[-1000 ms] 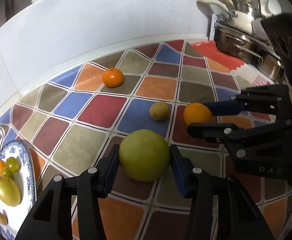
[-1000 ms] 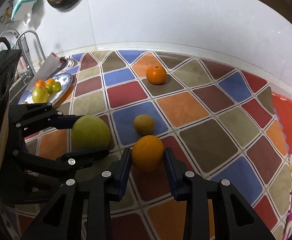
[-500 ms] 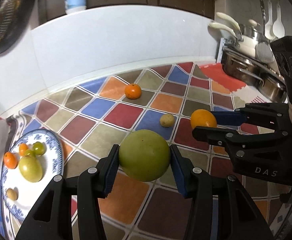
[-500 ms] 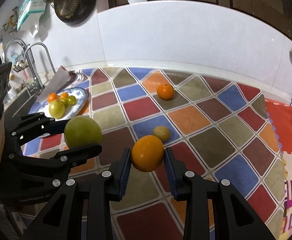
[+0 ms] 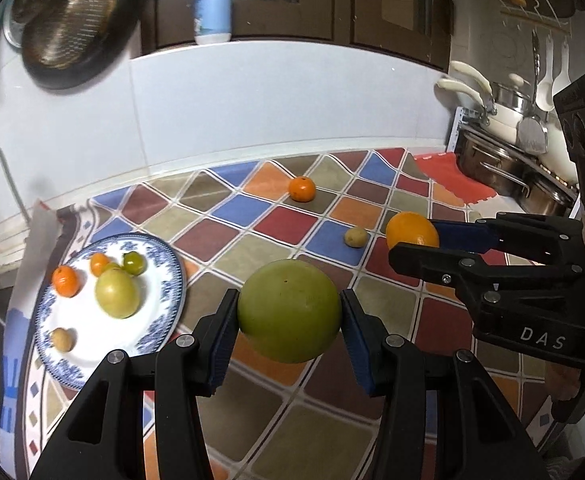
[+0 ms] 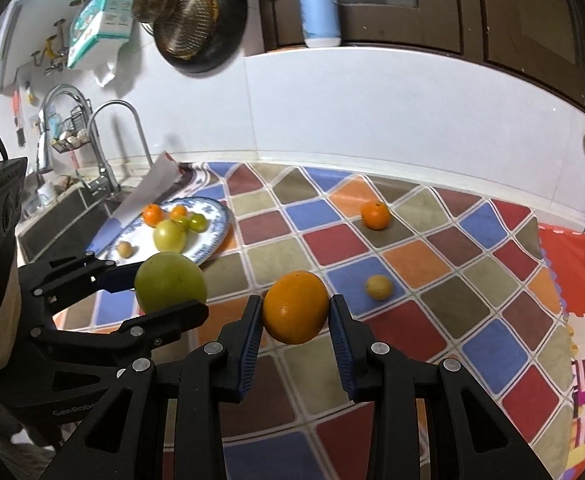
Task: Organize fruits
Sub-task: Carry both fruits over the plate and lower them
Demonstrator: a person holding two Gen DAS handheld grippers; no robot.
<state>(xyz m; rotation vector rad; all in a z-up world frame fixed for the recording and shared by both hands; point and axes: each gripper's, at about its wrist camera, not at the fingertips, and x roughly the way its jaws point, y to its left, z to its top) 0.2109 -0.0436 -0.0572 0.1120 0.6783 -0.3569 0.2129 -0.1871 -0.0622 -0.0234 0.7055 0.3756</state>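
Both the left gripper (image 5: 289, 312) and right gripper (image 6: 295, 309) are black plastic, silver-screwed, blue-padded jaws, white lettering.

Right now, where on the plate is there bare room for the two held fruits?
The plate is bare along its near-right side, between the green fruit and the rim. The far-left side is crowded with small oranges; a small brown fruit sits near-left.

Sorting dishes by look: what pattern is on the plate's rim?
A blue floral pattern on white rings the plate; the left wrist view shows it best.
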